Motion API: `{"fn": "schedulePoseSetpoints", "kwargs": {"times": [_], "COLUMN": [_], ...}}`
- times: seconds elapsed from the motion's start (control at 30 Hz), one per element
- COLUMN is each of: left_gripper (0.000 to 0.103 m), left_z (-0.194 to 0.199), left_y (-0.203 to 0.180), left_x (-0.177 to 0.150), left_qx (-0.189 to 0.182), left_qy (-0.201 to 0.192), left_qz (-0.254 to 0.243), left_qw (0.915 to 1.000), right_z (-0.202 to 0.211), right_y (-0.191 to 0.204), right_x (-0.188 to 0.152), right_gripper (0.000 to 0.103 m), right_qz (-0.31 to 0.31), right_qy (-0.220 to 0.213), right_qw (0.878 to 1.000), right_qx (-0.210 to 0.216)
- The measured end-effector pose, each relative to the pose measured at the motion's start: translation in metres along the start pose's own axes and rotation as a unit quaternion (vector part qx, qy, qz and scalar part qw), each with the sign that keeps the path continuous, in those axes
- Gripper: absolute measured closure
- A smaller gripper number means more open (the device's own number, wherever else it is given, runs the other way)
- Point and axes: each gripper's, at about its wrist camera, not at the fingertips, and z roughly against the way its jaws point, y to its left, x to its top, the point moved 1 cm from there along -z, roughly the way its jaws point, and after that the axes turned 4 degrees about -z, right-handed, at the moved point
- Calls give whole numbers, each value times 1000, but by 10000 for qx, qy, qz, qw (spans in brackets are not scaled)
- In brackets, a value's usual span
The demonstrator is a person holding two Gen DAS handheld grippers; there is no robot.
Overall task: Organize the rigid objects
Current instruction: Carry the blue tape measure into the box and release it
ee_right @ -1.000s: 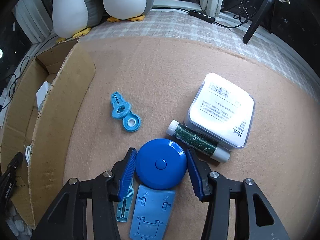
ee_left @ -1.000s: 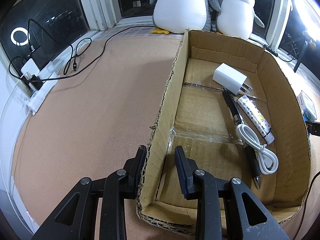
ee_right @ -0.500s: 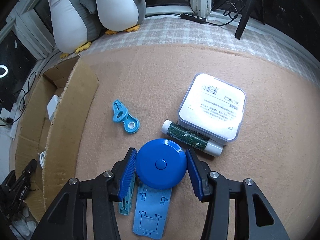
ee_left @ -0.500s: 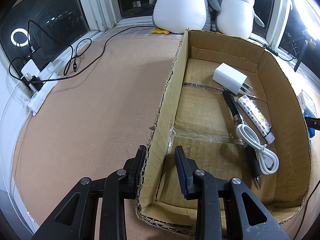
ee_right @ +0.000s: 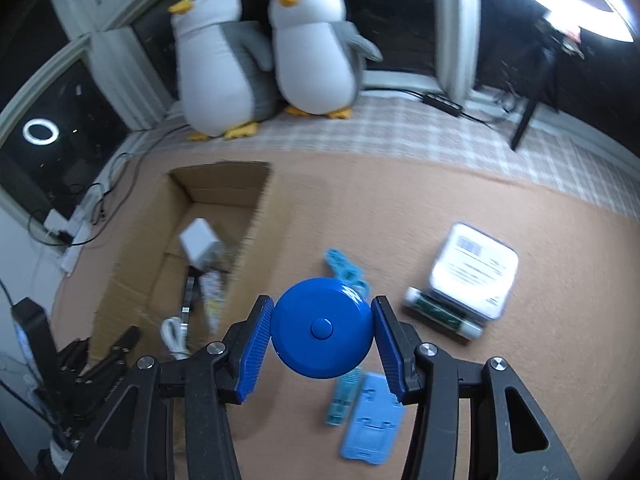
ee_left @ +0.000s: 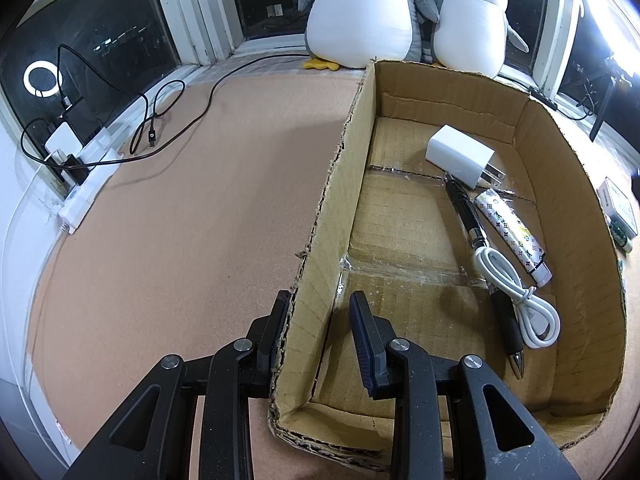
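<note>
Blue disc [ee_right: 321, 328] lifted clear of surface [ee_right: 500, 380] in clamped right claw [ee_right: 321, 330], bound for cardboard box [ee_left: 332, 208], its wall pinched by left claw [ee_left: 320, 322].

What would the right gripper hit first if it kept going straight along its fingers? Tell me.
Nothing of its own: the right gripper is shut on the blue round case, which leads. Straight ahead, that case would probably meet the light blue clip lying on the tan mat, though depth is unclear.
</note>
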Motion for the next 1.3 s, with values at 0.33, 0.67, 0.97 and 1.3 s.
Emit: {"fn": "schedulePoseSetpoints", "kwargs": {"times": [0.33, 0.67, 0.97, 1.3], "left_gripper": [71, 71, 71, 71], "left_z": [1, 0, 0, 0], "left_y": [1, 3, 2, 2], "left_x": [-1, -1, 1, 0], "left_qx": [17, -14, -23, -17], "left_qy": [-24, -7, -2, -8], "left_qz": [2, 4, 6, 27], "left_qw": [10000, 10000, 10000, 10000], "right_z": [-15, -39, -60, -60], "right_y": [83, 105, 108, 110], "right_x": [-6, -14, -18, -20], "right_gripper": [57, 57, 57, 57], "right_qz": [877, 1251, 1277, 1277], "right_qy": [-35, 87, 321, 316], "right_qw": [9959, 9920, 9913, 9913], "right_qx": [232, 111, 44, 57]}}
